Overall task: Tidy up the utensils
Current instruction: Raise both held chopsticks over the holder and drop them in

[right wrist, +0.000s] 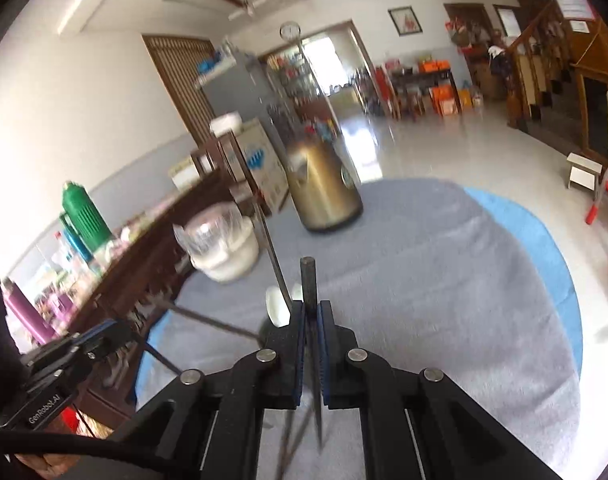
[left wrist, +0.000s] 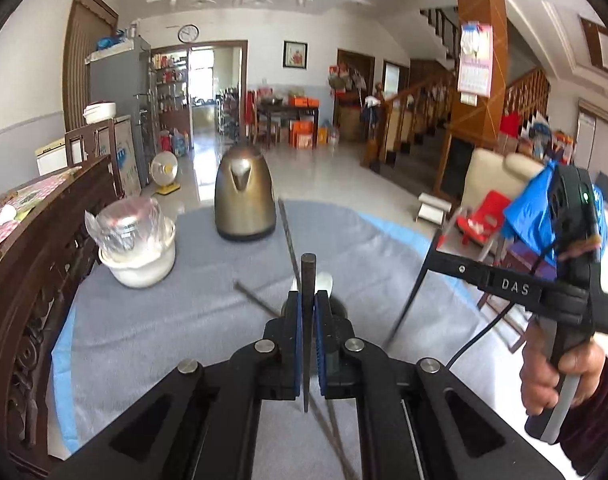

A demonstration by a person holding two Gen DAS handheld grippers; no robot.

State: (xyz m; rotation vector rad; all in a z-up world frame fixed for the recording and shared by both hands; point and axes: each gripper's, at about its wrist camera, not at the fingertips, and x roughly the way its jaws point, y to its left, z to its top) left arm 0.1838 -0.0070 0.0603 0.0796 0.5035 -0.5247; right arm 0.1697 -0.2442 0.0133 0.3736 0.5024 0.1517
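Note:
My left gripper point(left wrist: 307, 312) is shut on a dark chopstick point(left wrist: 307, 276) that stands upright across its blue pads. Just behind it, a dark holder point(left wrist: 339, 311) on the table holds a white spoon point(left wrist: 325, 282) and two more leaning chopsticks point(left wrist: 288, 236). My right gripper point(right wrist: 311, 314) is shut on another dark chopstick point(right wrist: 309, 280). In the left wrist view, this gripper point(left wrist: 434, 258) is raised at the right, with its chopstick point(left wrist: 408, 304) hanging down. The left gripper point(right wrist: 118, 332) shows at the lower left of the right wrist view, beside the holder point(right wrist: 267, 330) and spoons point(right wrist: 275, 306).
A brass kettle point(left wrist: 245, 204) stands at the far side of the round table's grey cloth point(left wrist: 176, 320). A white bowl under clear plastic wrap point(left wrist: 138, 248) sits at the left near a dark carved wooden cabinet point(left wrist: 32, 288). A red chair point(left wrist: 484, 220) stands beyond the table's right edge.

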